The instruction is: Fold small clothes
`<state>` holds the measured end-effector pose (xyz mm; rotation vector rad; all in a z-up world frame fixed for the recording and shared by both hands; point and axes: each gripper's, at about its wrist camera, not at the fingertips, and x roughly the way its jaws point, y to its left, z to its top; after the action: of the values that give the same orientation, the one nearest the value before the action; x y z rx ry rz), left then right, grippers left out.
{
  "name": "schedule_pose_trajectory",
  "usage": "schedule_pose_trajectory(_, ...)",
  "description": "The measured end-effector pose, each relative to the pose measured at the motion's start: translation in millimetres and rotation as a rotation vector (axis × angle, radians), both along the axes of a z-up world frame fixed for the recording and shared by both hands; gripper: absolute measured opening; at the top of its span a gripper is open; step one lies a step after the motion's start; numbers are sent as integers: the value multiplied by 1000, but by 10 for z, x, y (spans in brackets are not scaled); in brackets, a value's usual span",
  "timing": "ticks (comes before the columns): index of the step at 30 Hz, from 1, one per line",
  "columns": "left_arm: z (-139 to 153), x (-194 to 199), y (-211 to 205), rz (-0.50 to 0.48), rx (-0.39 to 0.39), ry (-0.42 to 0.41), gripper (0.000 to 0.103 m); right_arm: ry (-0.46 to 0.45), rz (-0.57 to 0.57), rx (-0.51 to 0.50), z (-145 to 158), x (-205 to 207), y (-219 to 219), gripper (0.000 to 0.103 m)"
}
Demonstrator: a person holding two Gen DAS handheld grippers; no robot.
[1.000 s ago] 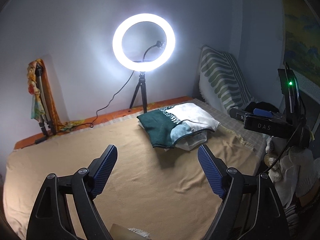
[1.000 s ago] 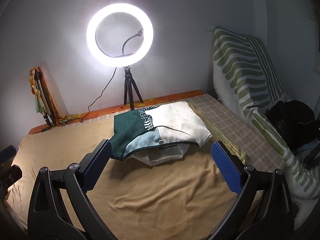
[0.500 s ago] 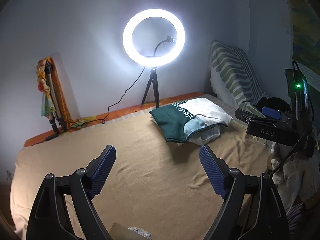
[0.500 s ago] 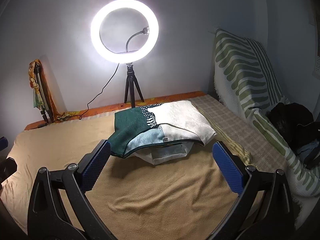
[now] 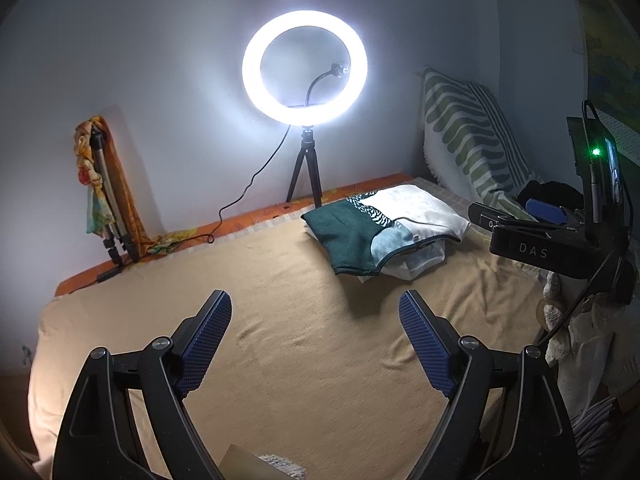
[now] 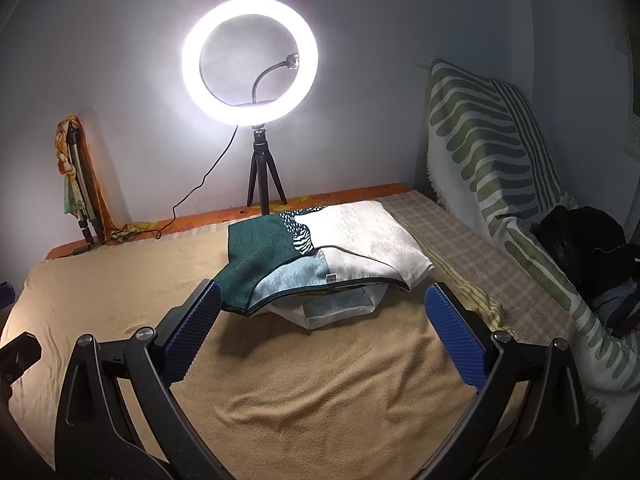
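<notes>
Meanwhile both grippers, left gripper [image 5: 315, 336] and right gripper [image 6: 320, 328], stay open, empty; clothes [image 6: 320, 252] unmoved.

"das" in pale letters on the black right gripper [image 5: 536, 250] body

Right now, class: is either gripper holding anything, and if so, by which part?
Nothing is held. The left gripper and right gripper are both open and empty above the blanket; the clothes lie untouched beyond them.
</notes>
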<state>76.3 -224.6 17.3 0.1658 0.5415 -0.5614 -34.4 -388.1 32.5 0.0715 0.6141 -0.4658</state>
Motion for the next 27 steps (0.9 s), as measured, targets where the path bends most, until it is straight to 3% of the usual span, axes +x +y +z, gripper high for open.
schedule_pose_trajectory(27, 36, -21, 18, 10, -1, -12, 86, -5, 22, 11, 21, 111, -25, 103)
